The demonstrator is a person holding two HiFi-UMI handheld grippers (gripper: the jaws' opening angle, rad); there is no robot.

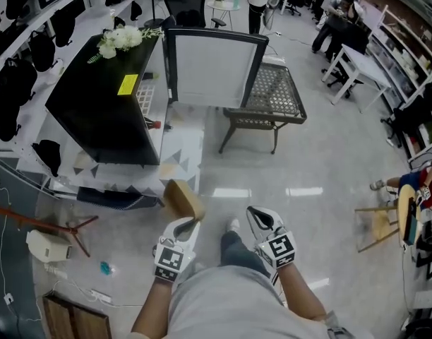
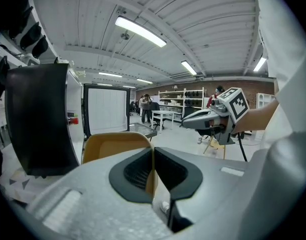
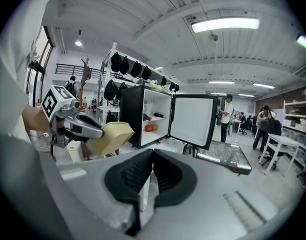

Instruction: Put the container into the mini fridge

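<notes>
Tan container point(image 1: 184, 198) pinched by one thin wall in the left tool point(image 1: 188, 222), pads closed tight on that wall, held in the air low in front of the person's legs. Well apart from the mini fridge point(image 1: 96, 108), with bare floor point(image 1: 308, 161) between. Beside it the right tool point(image 1: 258, 216), jaws together on nothing, clear of the container.

Already swung wide: the fridge door point(image 1: 216, 66), white inner face turned toward the person, so no opening step left by the look of it. Inside, from the right gripper view: two reddish round items point(image 3: 150, 128) on a middle shelf and a dark bottle point(image 3: 159, 115) on the one above, with white space showing beside and below them.

Pickup done, then; carry in hand, roughly at the midpoint. Left to do, as judged from here: close the gap to the cabinet, come round to face its open side, slide the container onto a free shelf without knocking the items there, part the jaws of the left tool and draw back. Shutting the door perhaps after, though not named in the task. Nothing placed yet.
</notes>
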